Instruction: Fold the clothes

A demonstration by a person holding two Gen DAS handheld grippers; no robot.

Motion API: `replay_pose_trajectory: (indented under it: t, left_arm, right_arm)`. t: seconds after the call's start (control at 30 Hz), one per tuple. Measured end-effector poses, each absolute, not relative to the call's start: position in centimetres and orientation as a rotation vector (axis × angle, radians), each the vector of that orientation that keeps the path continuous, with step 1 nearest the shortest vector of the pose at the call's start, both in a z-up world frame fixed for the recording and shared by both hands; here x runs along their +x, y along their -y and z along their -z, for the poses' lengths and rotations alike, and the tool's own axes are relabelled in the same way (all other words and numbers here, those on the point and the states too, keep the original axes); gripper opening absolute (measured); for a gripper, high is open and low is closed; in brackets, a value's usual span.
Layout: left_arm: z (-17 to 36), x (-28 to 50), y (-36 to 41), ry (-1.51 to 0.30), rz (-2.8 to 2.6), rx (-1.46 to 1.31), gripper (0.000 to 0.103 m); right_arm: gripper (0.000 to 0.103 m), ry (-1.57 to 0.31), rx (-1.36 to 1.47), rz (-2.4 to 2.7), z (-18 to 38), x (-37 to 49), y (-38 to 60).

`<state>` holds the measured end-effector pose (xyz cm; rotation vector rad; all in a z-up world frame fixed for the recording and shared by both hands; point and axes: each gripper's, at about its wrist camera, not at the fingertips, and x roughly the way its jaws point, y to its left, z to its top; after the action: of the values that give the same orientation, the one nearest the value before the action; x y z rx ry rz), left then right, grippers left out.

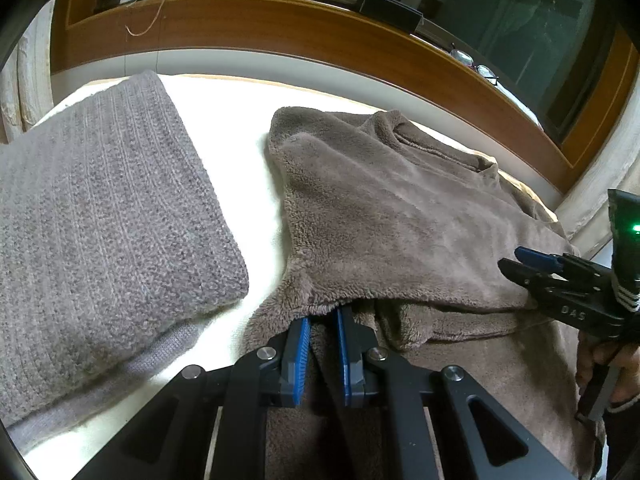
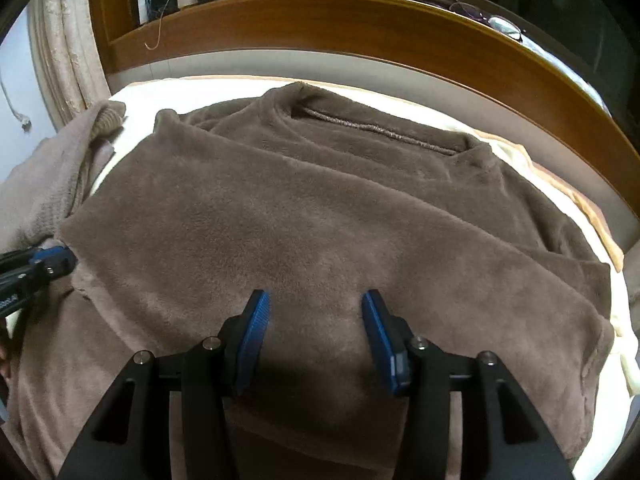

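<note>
A brown fleece garment [image 2: 320,216] lies on the white bed [image 1: 236,120], its collar at the far side, with a folded flap across it. My left gripper [image 1: 323,320] is at the garment's left edge, its blue pads narrowly apart with a fold of fleece [image 1: 400,220] between them. It shows at the left edge of the right wrist view [image 2: 60,258]. My right gripper [image 2: 316,304] hovers open over the middle of the garment, holding nothing. In the left wrist view it shows at the right [image 1: 516,260], over the fleece.
A folded grey knit sweater [image 1: 100,220] lies on the bed to the left of the fleece, also in the right wrist view [image 2: 44,184]. A curved wooden headboard [image 1: 320,36] runs behind. Glasses [image 1: 474,63] rest on its ledge. Curtains [image 2: 68,52] hang at the far left.
</note>
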<state>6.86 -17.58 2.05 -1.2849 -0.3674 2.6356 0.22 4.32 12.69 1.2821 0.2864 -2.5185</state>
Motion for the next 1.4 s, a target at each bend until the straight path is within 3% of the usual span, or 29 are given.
replay_pose_trajectory:
  t: [0.3,0.53,0.83,1.07,1.4]
  left_arm:
    - [-2.0,6.9,17.8,0.383,-2.629,-1.282,0.014]
    - [-3.4,8.1,18.7,0.399,-2.62,-1.293,0.014]
    - [-8.1,6.6,16.5,0.246,-2.715,-1.18,0.014]
    - [-4.3,1.7,12.8,0.092,-2.644,-1.356,0.014]
    - [-4.3,3.4,14.4,0.087,-2.599,-1.344,0.014]
  right_arm:
    - [0.057,-0.311,1.224,2.543,-11.5,-0.4,-3.8]
    - [0.057,-0.182,1.161,2.582,-14.3,2.2,-7.3]
    - [0.057,-0.104,1.159,2.779,-15.3,4.8,-15.8]
    - [0.057,-0.104,1.235,2.732,-12.3,4.0,-17.8]
    - [0.059,-0.206,1.23,2.733,-10.3,3.1,-18.5]
